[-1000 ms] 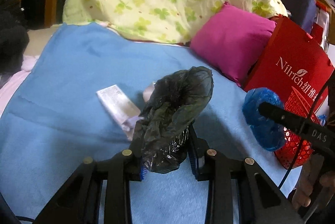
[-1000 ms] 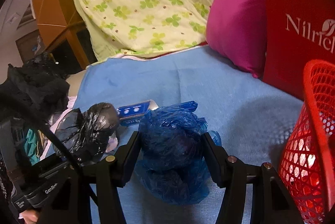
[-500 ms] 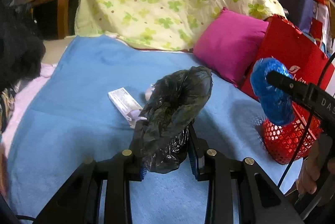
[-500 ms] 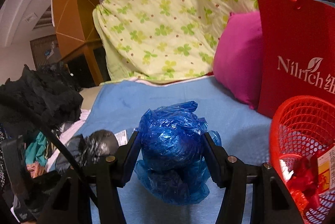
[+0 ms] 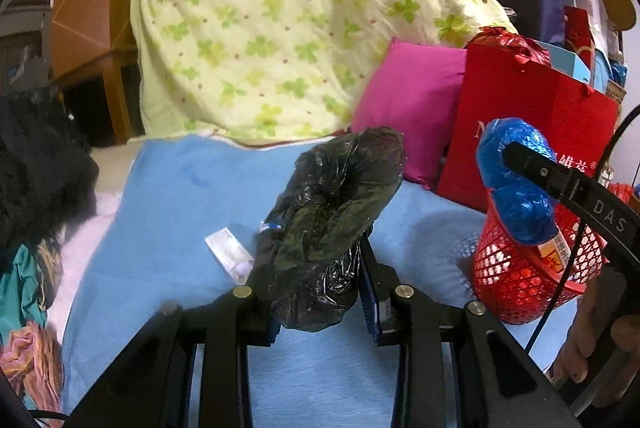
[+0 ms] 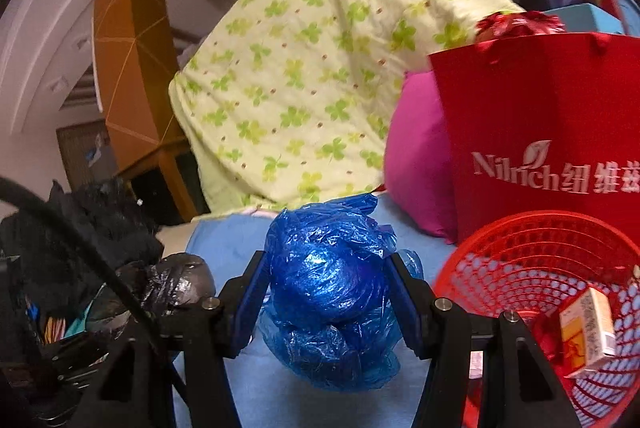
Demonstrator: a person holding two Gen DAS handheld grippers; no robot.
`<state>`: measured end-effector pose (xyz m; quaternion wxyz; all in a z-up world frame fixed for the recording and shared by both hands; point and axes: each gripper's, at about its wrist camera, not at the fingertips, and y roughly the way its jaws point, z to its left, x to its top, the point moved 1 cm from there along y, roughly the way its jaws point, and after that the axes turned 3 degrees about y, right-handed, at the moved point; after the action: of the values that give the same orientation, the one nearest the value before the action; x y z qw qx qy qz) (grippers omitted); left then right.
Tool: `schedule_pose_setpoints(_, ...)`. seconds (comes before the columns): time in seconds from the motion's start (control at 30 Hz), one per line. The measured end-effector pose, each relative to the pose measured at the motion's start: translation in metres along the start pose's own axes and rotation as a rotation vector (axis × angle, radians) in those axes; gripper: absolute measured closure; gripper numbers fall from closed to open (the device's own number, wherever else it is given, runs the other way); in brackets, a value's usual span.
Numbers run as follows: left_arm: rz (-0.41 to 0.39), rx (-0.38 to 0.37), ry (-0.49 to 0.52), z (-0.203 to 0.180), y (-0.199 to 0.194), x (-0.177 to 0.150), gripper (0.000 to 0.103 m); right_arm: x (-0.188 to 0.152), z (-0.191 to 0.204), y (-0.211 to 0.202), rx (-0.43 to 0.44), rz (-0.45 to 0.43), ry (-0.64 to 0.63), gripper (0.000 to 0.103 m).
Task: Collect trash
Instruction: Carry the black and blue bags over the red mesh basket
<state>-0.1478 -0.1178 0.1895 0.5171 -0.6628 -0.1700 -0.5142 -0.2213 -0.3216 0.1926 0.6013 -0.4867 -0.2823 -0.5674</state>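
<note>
Readable on the red bag (image 6: 540, 132): "Nilrich" in white, with Chinese characters after it. "DAS" printed on the right hand-held gripper (image 6: 328, 292) arm, seen from the left wrist view. Print on the small carton (image 6: 588, 332) too blurred to read.

Left hand-held gripper (image 5: 316, 288) clamped on a crumpled black bag (image 5: 332, 224), bulging up and forward from between the pads, clear of the bed. Right hand-held gripper clamped on a balled blue bag (image 6: 332, 284), filling the gap between the pads and spilling below them. Held just left of the red basket (image 6: 516, 252) in the right wrist view; from the left wrist view, overlapping the basket's rim, whether above or in front of it cannot be told. Carton lying inside the basket against its wall. White packet (image 5: 230, 252) flat on the bed, just left of the black bag.

Bed under a blue blanket (image 5: 180, 220). Behind: green clover-print quilt (image 5: 280, 28), pink pillow (image 5: 412, 108), red bag standing beside the pillow. Heap of clothes (image 5: 36, 168) at the left edge, orange-brown wooden furniture (image 6: 128, 68) beyond.
</note>
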Motion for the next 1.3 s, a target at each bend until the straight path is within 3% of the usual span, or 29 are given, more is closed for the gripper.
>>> schedule_pose_setpoints(0.23,-0.008,-0.019,0.041,-0.028,-0.007,0.013,0.069,0.008,-0.022,-0.038,-0.040,-0.101,0.033,0.042)
schedule_pose_setpoints(0.4,-0.033,-0.037,0.063,-0.047,-0.009,0.019,0.069,0.012,-0.041,-0.051,-0.072,-0.125,0.066,0.042)
schedule_pose_setpoints(0.53,0.020,-0.081,0.057,-0.058,0.000,0.013,0.069,0.018,-0.057,-0.063,-0.104,-0.168,0.069,0.042)
schedule_pose_setpoints(0.67,0.015,-0.119,0.058,-0.069,0.001,0.025,0.069,0.026,-0.079,-0.067,-0.126,-0.185,0.135,0.042)
schedule_pose_setpoints(0.8,-0.040,-0.151,0.074,-0.080,-0.008,0.028,0.069,0.030,-0.103,-0.072,-0.147,-0.180,0.200,0.042)
schedule_pose_setpoints(0.97,-0.013,-0.208,0.067,-0.095,0.000,0.018,0.069,0.036,-0.129,-0.084,-0.167,-0.212,0.254,0.042)
schedule_pose_setpoints(1.3,-0.055,-0.225,0.117,-0.130,-0.002,0.033,0.069,0.037,-0.150,-0.088,-0.167,-0.212,0.333,0.042)
